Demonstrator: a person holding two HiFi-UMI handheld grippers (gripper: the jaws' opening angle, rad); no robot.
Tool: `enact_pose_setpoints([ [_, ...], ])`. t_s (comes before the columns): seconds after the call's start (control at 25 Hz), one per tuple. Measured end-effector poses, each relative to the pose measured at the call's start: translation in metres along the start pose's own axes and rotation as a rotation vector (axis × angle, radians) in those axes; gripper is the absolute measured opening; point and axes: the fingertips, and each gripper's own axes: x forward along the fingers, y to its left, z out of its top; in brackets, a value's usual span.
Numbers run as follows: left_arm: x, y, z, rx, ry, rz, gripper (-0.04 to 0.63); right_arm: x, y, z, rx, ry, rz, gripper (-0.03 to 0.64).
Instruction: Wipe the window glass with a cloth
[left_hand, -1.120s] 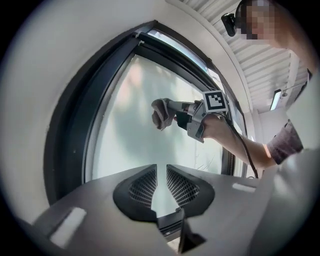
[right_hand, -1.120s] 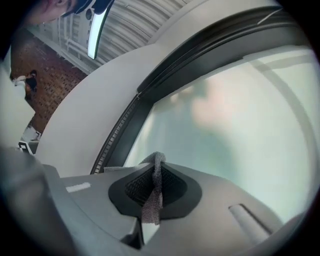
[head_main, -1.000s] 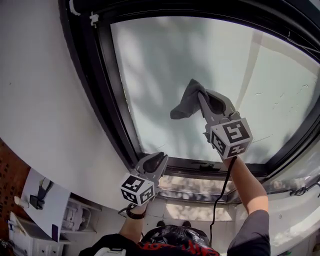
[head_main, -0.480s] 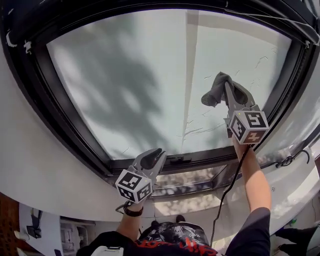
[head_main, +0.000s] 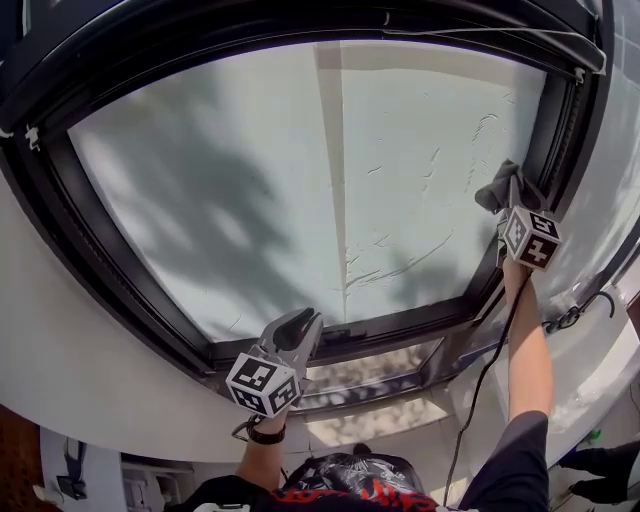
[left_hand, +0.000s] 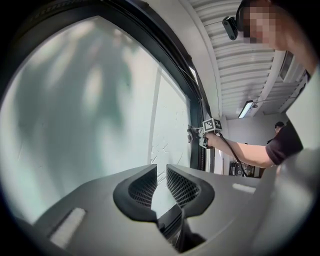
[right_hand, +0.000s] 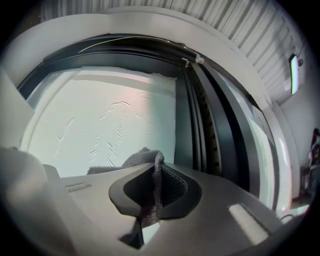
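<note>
The right gripper (head_main: 512, 197) clamps a crumpled grey fabric cloth (head_main: 492, 189) against the frosted window glass (head_main: 300, 180) beside the black frame (head_main: 566, 120), evidently to reach the pane's edge. The left gripper (head_main: 297, 330) hangs low, jaws slightly parted, empty.

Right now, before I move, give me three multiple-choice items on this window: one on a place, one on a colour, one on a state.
1. Where is the cloth held? A) near the right side of the frame B) at the middle of the pane C) at the bottom left corner
2. What colour is the frame? A) white B) black C) red
3. How is the left gripper? A) shut on the cloth B) open and empty C) shut on a sponge
Answers: 1 A, the right gripper holds it by the right upright; 2 B, it is dark all round; 3 B, its jaws stand apart with only glass between.
</note>
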Motion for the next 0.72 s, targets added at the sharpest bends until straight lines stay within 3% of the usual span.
enact_pose_setpoints([
  [0.12,-0.001,0.0,0.001,0.003,0.001,0.006,0.037,0.0,0.008,-0.001,0.007,-0.004,0.016,0.016],
  [0.2,-0.004,0.001,0.0,0.003,0.001,0.016,0.037,-0.008,0.04,0.007,-0.014,-0.037,0.086,0.015],
  [0.4,-0.024,0.012,-0.008,-0.006,0.006,0.112,0.037,-0.057,0.191,0.05,-0.059,-0.21,0.418,0.017],
  [0.56,-0.054,0.034,-0.001,0.021,0.0,0.173,0.037,-0.101,0.313,0.073,0.0,-0.292,0.661,0.017],
  [0.72,-0.119,0.067,0.012,0.025,-0.033,0.315,0.037,-0.137,0.444,0.081,0.088,-0.309,0.896,0.017],
])
